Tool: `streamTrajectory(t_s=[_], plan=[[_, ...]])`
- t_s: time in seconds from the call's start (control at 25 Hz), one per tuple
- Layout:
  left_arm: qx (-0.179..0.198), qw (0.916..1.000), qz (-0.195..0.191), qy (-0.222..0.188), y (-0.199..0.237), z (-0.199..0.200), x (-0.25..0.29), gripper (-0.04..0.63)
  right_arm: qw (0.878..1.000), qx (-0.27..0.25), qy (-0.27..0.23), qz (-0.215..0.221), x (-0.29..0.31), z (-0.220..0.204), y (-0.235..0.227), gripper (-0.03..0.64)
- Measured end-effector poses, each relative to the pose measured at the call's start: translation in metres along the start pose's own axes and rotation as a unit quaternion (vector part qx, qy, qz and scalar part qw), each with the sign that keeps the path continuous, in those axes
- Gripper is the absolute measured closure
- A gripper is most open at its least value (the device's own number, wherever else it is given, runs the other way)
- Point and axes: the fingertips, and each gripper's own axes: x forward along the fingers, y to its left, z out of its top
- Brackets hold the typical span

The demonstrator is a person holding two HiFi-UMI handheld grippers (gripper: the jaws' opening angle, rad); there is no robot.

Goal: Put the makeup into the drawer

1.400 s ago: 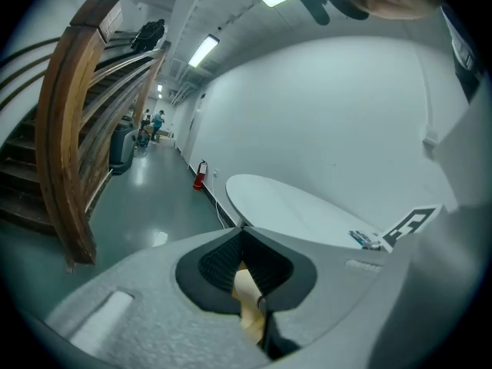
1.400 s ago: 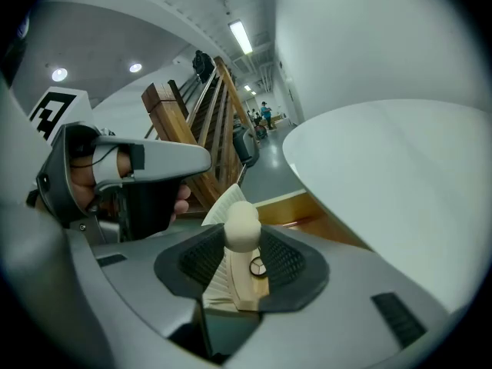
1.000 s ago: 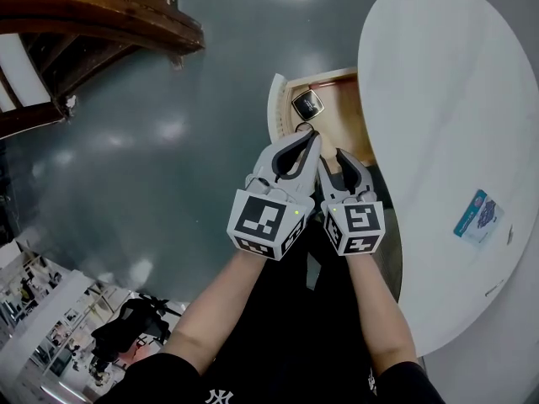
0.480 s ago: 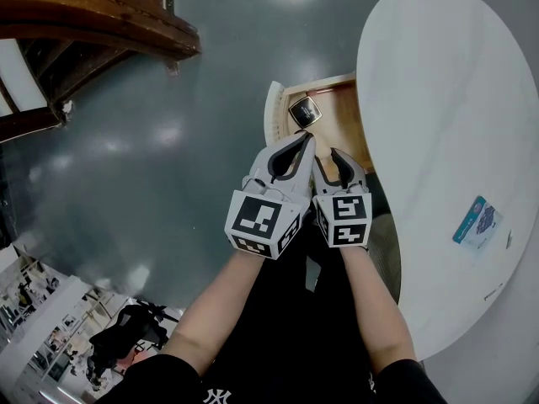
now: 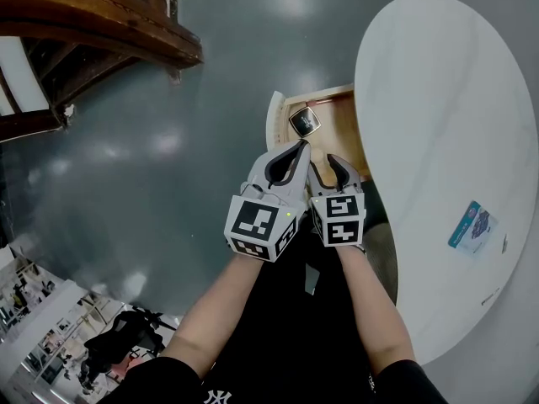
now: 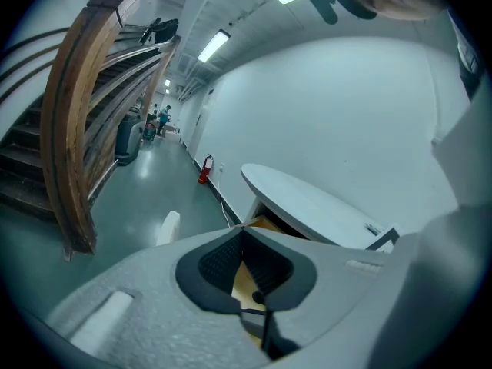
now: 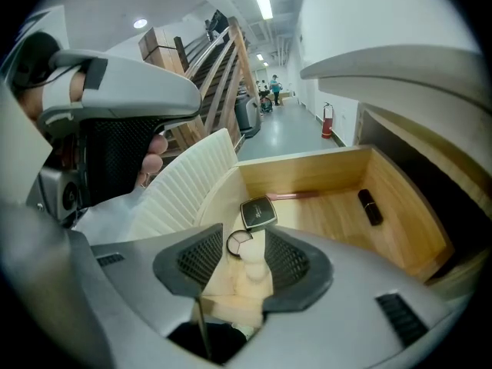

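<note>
The wooden drawer stands open under the white table. On its floor lie a black square compact, a small round pan, a pink pencil and a black lipstick. My right gripper reaches down into the drawer and its jaws are opening. A pale, egg-shaped sponge rests between them on the drawer floor, and the pads stand off it. My left gripper hovers beside it, shut, tips touching, with nothing in it.
The drawer's white ribbed front stands at the left of the drawer. A blue-labelled packet lies on the table top. A wooden staircase rises at the far left over grey floor.
My right gripper has sunk a little into the drawer and rolled slightly, and its jaws have spread. The left gripper has hardly moved.
</note>
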Motion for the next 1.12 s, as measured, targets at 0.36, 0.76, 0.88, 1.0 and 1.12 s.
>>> streamTrajectory(t_s=[0.36, 0.76, 0.88, 1.0, 1.12], plan=[[0.009, 0.9999, -0.005, 0.01, -0.018, 0.013, -0.018, 0.586, 0.999, 0.02, -0.032, 0.005, -0.04, 0.025, 0.011, 0.474], [0.033, 0.999, -0.031, 0.005, -0.069, 0.068, -0.047, 0.586, 0.992, 0.052, -0.111, 0.012, -0.135, 0.096, 0.019, 0.574], [0.042, 0.9981, -0.046, -0.002, -0.091, 0.088, -0.055, 0.586, 0.989, 0.055, -0.138, 0.014, -0.169, 0.119, 0.019, 0.586], [0.049, 0.9967, -0.064, -0.013, -0.114, 0.106, -0.061, 0.586, 0.986, 0.049, -0.16, 0.012, -0.199, 0.14, 0.018, 0.591], [0.057, 0.9949, -0.08, -0.023, -0.133, 0.124, -0.067, 0.586, 0.982, 0.045, -0.182, 0.0, -0.228, 0.157, 0.012, 0.595]])
